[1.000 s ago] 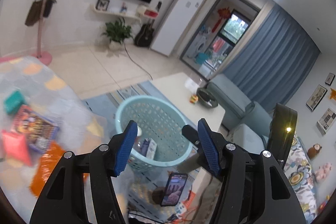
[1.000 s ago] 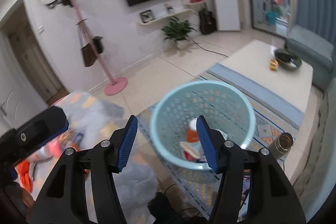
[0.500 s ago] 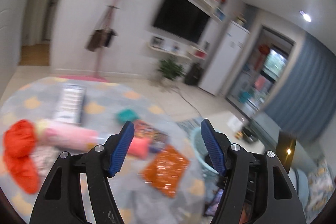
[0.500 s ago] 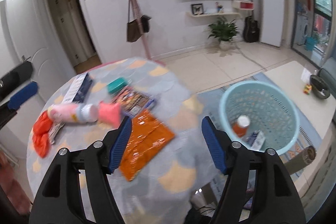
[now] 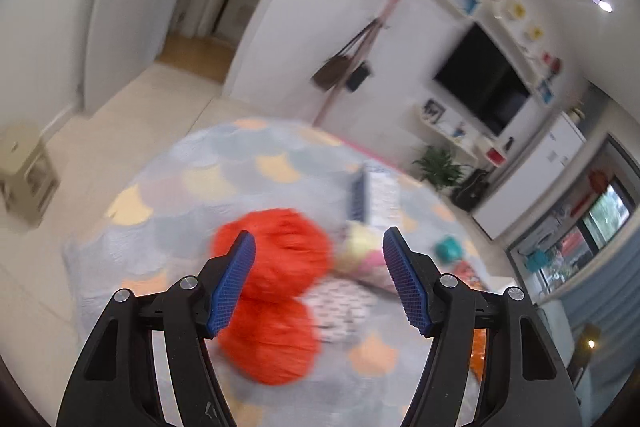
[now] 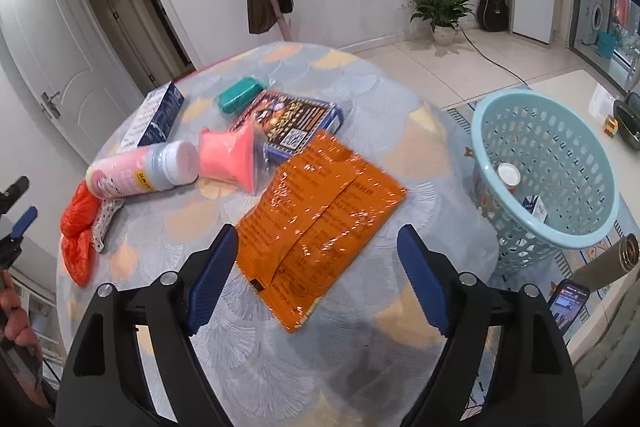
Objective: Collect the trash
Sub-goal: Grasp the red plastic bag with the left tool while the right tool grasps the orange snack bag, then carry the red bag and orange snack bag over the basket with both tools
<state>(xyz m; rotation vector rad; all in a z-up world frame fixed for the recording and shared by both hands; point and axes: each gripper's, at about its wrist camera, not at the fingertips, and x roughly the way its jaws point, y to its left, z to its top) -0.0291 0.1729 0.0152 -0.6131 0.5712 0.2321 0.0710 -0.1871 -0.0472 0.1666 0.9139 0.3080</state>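
Orange wrapper (image 6: 316, 223) under my right gripper (image 6: 316, 281), jaws opening, empty; left gripper (image 5: 316, 283) released above red bag (image 5: 272, 291). Next: lower, pinch, carry to basket (image 6: 548, 167) far right.

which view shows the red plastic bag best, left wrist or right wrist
The right wrist view: the red plastic bag is small there but sharp, lying crumpled at the table's left edge beside the pink bottle. The left wrist view shows it large and central, but smeared by motion blur.
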